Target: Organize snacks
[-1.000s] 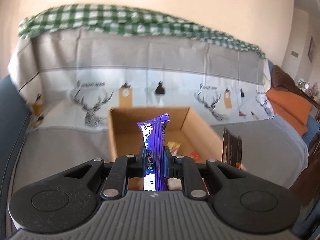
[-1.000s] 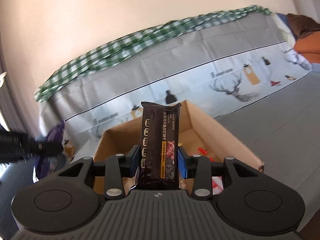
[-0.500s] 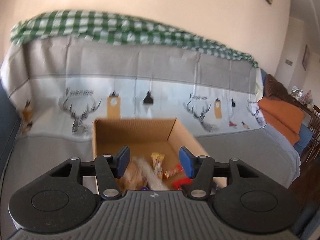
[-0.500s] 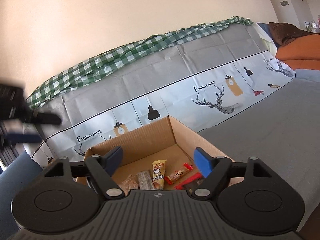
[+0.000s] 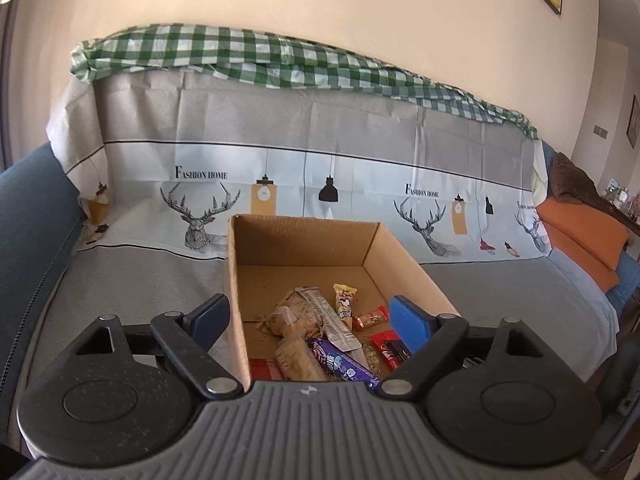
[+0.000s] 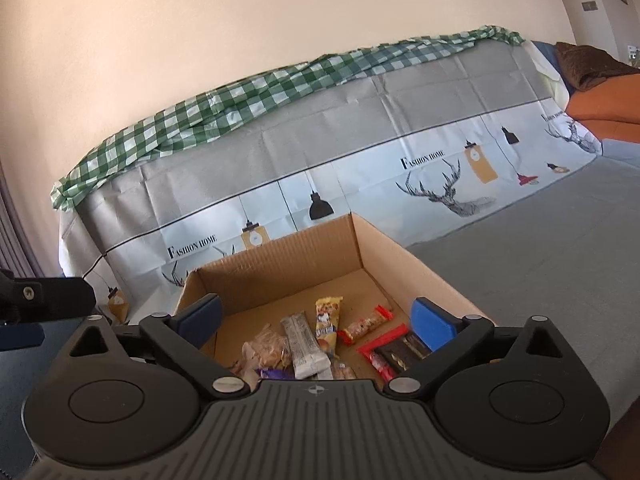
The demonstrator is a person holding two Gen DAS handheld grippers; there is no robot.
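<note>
**Both grippers empty above the snack box**

Left wrist view: the left gripper (image 5: 310, 316) had just been opening and stood spread, with nothing between its jaws. The purple bar (image 5: 344, 364) lay below it at the near edge of the cardboard box (image 5: 304, 240), its long axis slanting toward the near right corner.

Right wrist view: the right gripper (image 6: 316, 318) had also just opened wide and was empty. The dark bar (image 6: 404, 352) lay near the right wall. The far half of the box floor was free.

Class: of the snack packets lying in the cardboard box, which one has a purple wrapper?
The purple bar at the box's near end; the others are tan, silver, yellow, red or black.
</note>
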